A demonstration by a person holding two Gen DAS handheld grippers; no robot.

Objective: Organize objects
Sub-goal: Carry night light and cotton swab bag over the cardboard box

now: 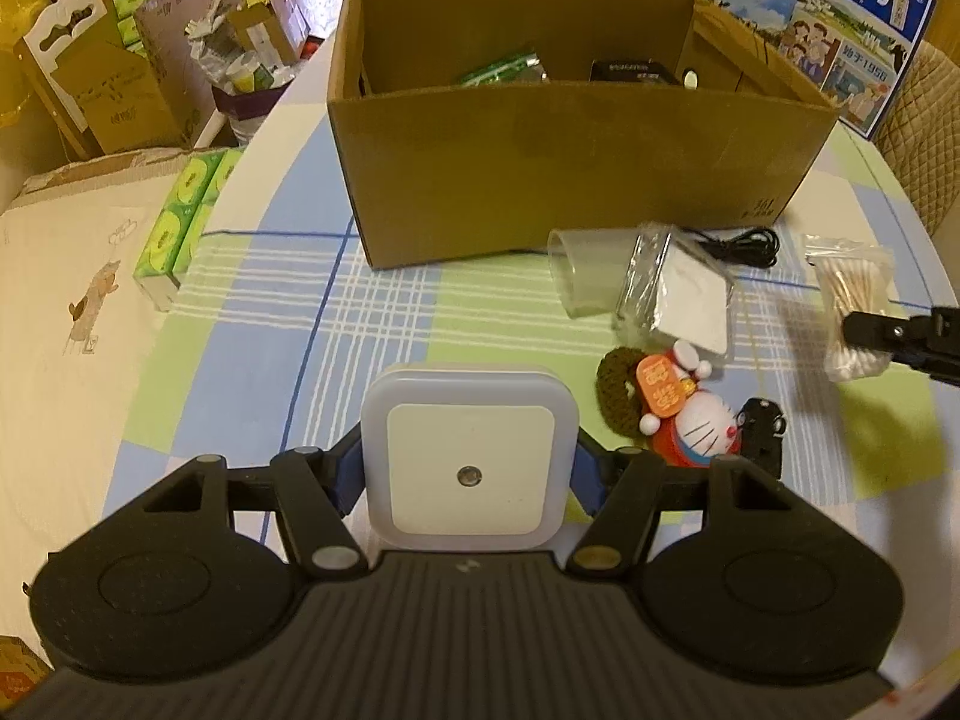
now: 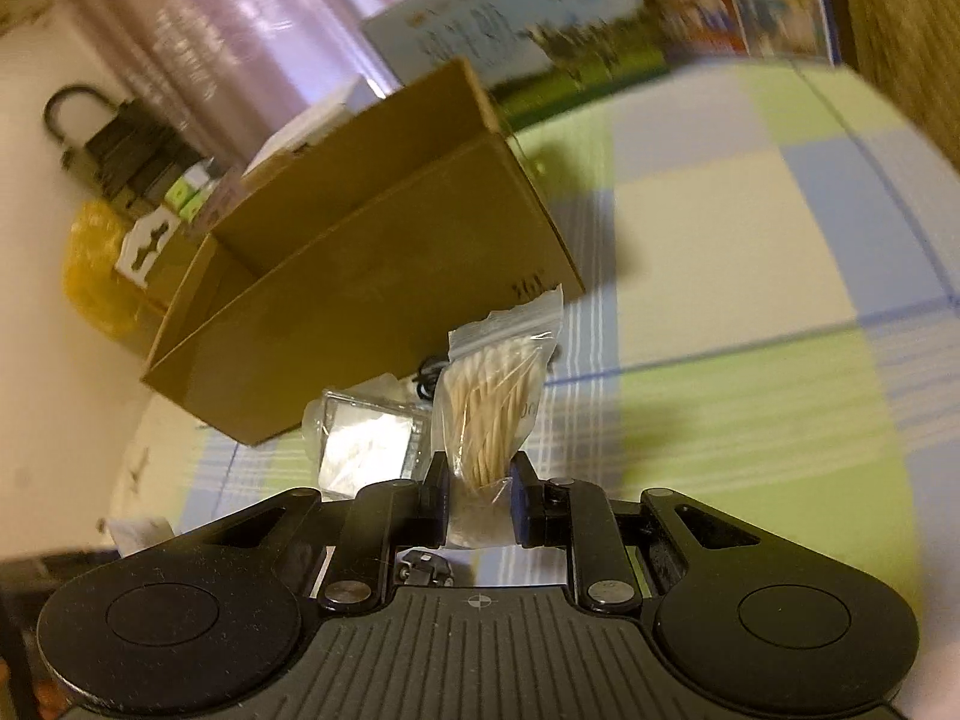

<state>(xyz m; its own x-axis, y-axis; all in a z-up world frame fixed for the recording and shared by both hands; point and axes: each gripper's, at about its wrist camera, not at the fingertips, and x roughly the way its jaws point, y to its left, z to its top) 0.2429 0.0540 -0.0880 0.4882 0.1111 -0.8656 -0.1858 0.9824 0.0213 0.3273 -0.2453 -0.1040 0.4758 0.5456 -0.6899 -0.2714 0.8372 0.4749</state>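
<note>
My left gripper [image 1: 469,471] is shut on a white square night light [image 1: 469,456] and holds it above the checked tablecloth, in front of the open cardboard box [image 1: 558,180]. My right gripper [image 2: 480,495] is shut on a clear bag of cotton swabs [image 2: 492,402], lifted and tilted, with the box [image 2: 372,276] beyond it. In the left wrist view the right gripper's fingers [image 1: 888,333] reach in from the right edge at the swab bag [image 1: 852,294].
On the cloth lie a clear plastic cup [image 1: 579,273], a wrapped white pad [image 1: 678,294], a black cable [image 1: 744,246], a Doraemon toy [image 1: 690,414] and a small black clip [image 1: 762,426]. Green tissue packs [image 1: 180,228] lie at left. A milk carton box [image 1: 810,18] stands behind.
</note>
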